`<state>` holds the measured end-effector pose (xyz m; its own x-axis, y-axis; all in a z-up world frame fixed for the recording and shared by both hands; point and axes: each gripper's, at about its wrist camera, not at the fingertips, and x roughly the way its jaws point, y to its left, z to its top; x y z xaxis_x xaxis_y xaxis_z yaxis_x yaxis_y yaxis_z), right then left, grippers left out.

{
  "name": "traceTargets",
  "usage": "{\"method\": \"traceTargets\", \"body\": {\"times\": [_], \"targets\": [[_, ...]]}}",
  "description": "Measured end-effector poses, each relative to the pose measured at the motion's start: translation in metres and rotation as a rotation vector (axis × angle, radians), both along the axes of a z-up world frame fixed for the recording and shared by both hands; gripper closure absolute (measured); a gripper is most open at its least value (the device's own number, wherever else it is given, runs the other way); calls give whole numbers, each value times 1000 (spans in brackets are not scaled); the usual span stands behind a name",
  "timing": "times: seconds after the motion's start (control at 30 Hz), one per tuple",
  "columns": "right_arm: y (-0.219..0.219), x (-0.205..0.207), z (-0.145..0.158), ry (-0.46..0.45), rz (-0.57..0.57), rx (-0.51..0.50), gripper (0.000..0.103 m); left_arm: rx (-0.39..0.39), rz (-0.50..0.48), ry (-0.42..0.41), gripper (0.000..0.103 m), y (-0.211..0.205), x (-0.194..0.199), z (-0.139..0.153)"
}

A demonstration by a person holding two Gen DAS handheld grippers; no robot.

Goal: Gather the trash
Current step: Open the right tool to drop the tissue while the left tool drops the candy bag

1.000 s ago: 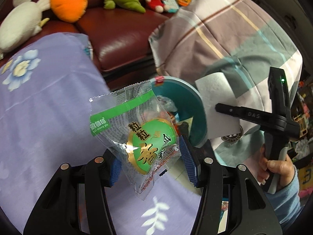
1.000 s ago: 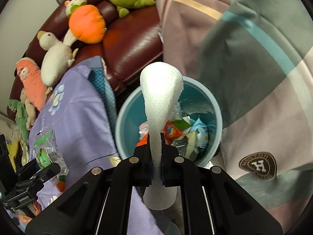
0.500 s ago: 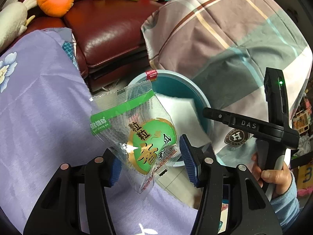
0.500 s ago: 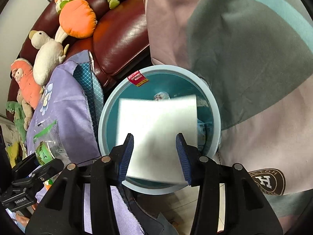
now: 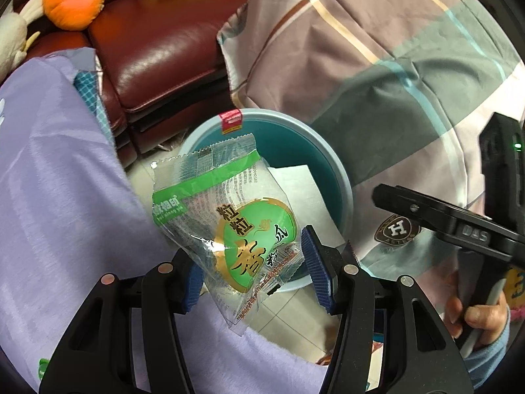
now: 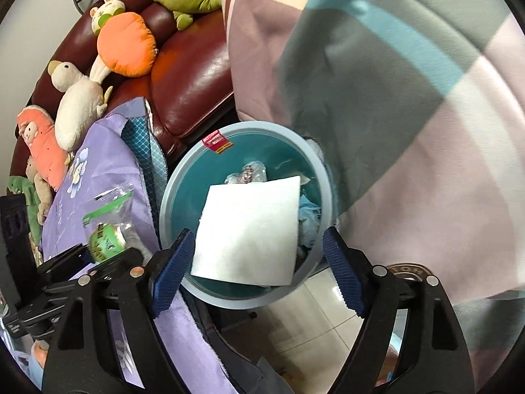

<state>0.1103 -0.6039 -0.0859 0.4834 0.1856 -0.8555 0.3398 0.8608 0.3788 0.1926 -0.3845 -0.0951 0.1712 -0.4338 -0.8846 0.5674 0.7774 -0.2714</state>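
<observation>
My left gripper [image 5: 252,269] is shut on a clear snack wrapper with a green label [image 5: 229,216], held up over the near rim of the teal trash bin [image 5: 328,164]. My right gripper [image 6: 256,272] is open and empty just above the bin [image 6: 183,184]. A white paper napkin [image 6: 252,226] lies flat on top of the trash inside the bin; it also shows in the left wrist view [image 5: 305,190]. In the right wrist view the left gripper and its wrapper [image 6: 108,229] are at the lower left. In the left wrist view the right gripper [image 5: 380,193] is at the right.
A purple flowered cloth [image 5: 55,180] covers the surface left of the bin. A dark red leather sofa [image 5: 154,49] with plush toys [image 6: 124,42] stands behind. A plaid blanket [image 6: 377,82] hangs over the bin's right side. Tiled floor [image 6: 315,321] lies below the bin.
My right gripper opened and let go of the white napkin, which unfolded and dropped flat into the bin. My left gripper carried the wrapper closer to the bin.
</observation>
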Motion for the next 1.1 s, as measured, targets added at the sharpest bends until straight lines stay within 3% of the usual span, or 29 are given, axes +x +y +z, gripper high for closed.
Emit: {"method": "traceTargets", "body": {"times": [0.1, 0.17, 0.27, 0.3, 0.53, 0.6, 1.1], "targets": [[-5, -4, 6, -5, -14, -17, 26, 11, -10, 6, 45, -11, 3, -6], [-8, -6, 10, -9, -23, -25, 26, 20, -8, 15, 37, -17, 6, -10], [-13, -9, 13, -11, -36, -36, 25, 25, 5, 17, 17, -23, 8, -14], [-14, -9, 14, -10, -39, -40, 25, 26, 7, 13, 15, -24, 8, -14], [-17, -9, 10, 15, -52, -38, 25, 40, 21, 29, 14, -17, 7, -19], [-16, -9, 8, 26, -55, -40, 18, 41, 28, 28, 13, -12, 5, -17], [18, -21, 25, 32, -13, -49, 17, 0, 58, -25, 10, 27, -27, 22]]}}
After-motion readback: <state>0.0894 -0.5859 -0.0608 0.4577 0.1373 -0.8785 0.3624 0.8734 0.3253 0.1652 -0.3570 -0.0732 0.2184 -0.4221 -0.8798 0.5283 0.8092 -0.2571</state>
